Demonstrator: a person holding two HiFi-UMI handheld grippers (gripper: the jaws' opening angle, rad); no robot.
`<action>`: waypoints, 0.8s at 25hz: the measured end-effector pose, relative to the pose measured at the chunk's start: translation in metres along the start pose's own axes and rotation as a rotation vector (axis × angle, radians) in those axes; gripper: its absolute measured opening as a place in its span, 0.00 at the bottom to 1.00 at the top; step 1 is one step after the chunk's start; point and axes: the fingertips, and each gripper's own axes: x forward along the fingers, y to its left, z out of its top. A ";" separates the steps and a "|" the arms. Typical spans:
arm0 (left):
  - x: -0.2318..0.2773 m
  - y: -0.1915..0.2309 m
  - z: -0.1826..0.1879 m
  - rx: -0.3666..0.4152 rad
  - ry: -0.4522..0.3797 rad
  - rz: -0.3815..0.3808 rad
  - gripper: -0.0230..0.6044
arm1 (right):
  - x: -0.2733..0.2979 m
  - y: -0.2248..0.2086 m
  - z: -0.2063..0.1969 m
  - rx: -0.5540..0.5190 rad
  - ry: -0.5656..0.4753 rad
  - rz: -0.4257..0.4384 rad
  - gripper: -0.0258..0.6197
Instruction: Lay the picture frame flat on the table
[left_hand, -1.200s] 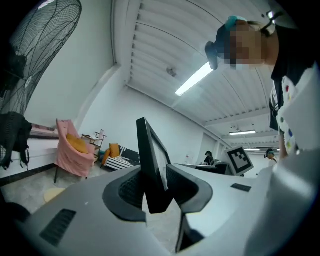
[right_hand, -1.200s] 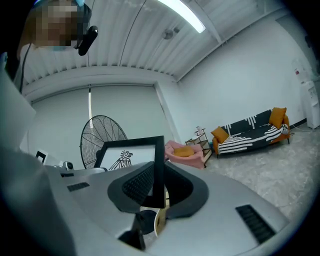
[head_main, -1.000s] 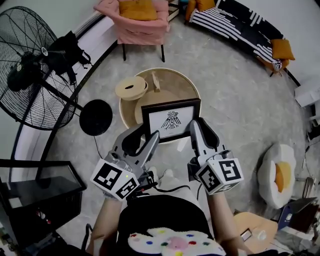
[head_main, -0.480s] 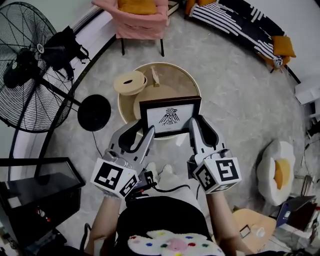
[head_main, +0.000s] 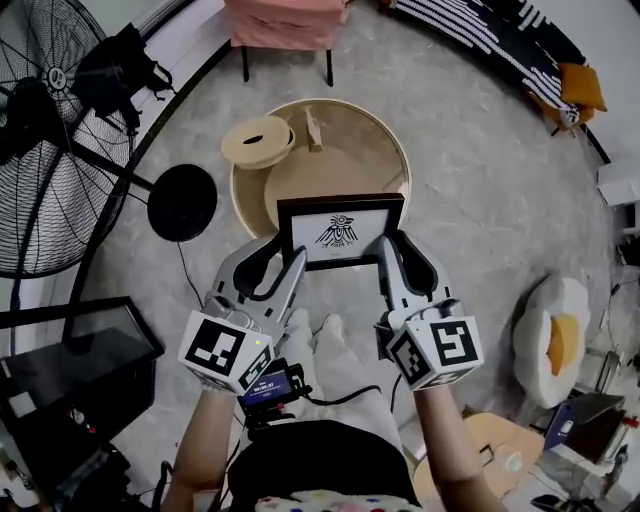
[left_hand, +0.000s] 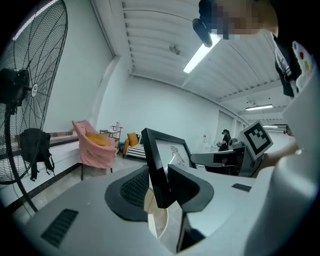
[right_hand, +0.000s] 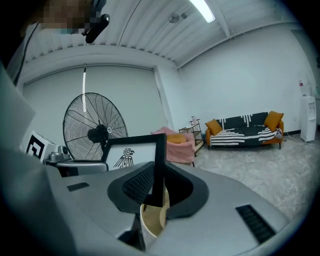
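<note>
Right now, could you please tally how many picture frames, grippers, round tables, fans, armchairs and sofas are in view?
Picture frame: 1
Grippers: 2, the left gripper and the right gripper, jaws shut on the picture frame
Round table: 1
Fan: 1
Armchair: 1
Sofa: 1
Total: 7

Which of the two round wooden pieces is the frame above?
The large round table; the picture frame overlaps its near rim. The smaller slotted disc sits left.
</note>
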 end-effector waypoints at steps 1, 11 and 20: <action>0.002 0.001 -0.006 0.001 0.010 0.001 0.24 | 0.002 -0.002 -0.006 0.001 0.009 0.001 0.17; 0.031 0.023 -0.069 -0.020 0.124 -0.004 0.24 | 0.037 -0.027 -0.070 0.017 0.098 0.000 0.17; 0.057 0.045 -0.138 -0.060 0.221 0.004 0.24 | 0.067 -0.050 -0.135 0.049 0.174 -0.012 0.17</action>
